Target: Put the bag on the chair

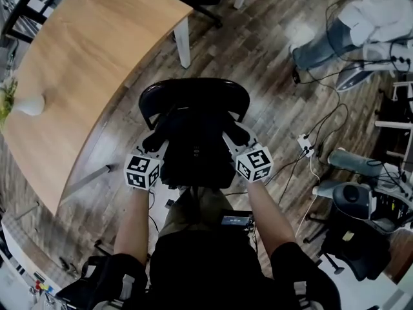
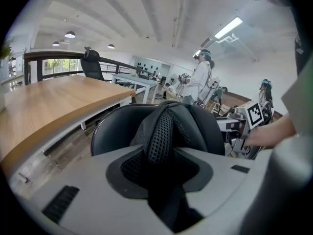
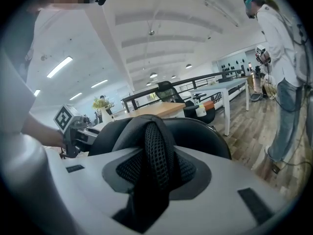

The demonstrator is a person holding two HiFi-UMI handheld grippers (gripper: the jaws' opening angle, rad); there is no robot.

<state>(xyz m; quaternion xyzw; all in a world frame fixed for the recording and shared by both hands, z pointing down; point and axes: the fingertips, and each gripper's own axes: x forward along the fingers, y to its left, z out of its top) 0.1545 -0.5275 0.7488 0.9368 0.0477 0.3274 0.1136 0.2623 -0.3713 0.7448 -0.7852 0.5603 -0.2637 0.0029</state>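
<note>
While bag (image 1: 196, 144) hangs low over chair (image 1: 193, 90) seat, left gripper (image 1: 152, 142) and right gripper (image 1: 240, 135) each pinch mesh strap (image 2: 164, 131), jaws narrowly apart. Lower level, centre on seat, release together.

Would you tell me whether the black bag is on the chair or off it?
Seemingly on it: the bag fills the seat of the chair. The left gripper and right gripper hold its straps, so cannot tell fully.

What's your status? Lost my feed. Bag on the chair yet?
Jaws of left gripper and right gripper each shut on a strap of the bag. Bag at the chair, before its backrest. Nothing blocking.
</note>
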